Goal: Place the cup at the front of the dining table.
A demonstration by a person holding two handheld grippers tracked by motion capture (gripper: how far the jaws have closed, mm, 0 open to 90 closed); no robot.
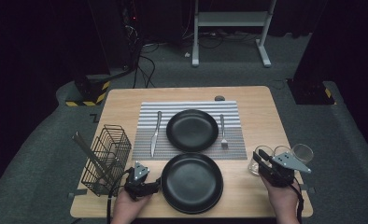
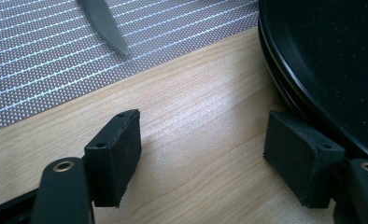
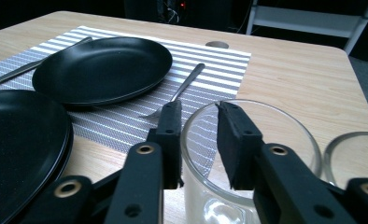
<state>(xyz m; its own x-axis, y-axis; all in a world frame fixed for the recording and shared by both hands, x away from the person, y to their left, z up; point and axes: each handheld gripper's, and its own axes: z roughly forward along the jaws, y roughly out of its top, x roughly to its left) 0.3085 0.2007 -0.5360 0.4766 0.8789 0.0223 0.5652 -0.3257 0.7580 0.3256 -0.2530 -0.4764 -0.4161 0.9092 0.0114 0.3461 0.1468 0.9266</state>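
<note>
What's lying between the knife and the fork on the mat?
A black plate sits between the knife and the fork on the striped mat, seen in the high view.

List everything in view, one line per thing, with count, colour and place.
plates: at least 2, black; one on the placemat, the near one at the table's front edge, looking stacked on another.
placemat: 1, grey and white striped, table centre.
knife: 1, silver, on the placemat left of the far plate.
fork: 1, silver, on the placemat right of that plate.
glasses: 2, clear, front right of the table.
wire basket: 1, black, front left.
table: 1, light wood.
left gripper: 1, black, open beside the near plate's rim.
right gripper: 1, black, one jaw inside the nearer glass, one outside.
</note>
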